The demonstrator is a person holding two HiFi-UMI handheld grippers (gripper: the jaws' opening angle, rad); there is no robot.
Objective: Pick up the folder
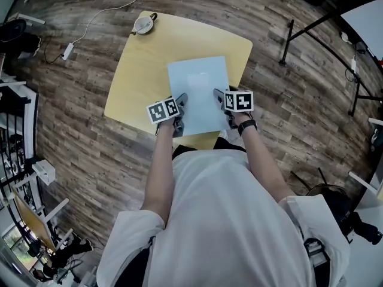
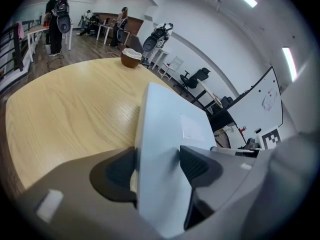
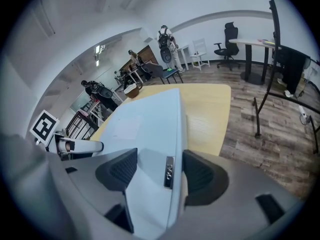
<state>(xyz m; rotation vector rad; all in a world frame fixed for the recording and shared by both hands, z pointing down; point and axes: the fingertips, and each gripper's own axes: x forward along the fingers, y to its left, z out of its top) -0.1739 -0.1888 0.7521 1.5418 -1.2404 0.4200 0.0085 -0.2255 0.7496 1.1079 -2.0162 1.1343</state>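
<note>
A pale blue folder (image 1: 197,91) lies on the yellow wooden table (image 1: 146,70), with its near end at the table's front edge. My left gripper (image 1: 181,111) straddles the folder's left side near that end. In the left gripper view the folder (image 2: 170,129) stands between the jaws of the left gripper (image 2: 157,166), with a thin gap at the left pad. My right gripper (image 1: 222,107) is on the folder's right side. In the right gripper view both pads of the right gripper (image 3: 159,171) sit against the folder (image 3: 145,119) at its thick labelled edge.
A small round bowl-like object (image 1: 143,24) sits on the table's far left corner, also seen as the bowl (image 2: 131,58). A white cable and plug (image 1: 67,51) lie on the wood floor. A black desk frame (image 1: 293,40) stands to the right. People stand far off in the room.
</note>
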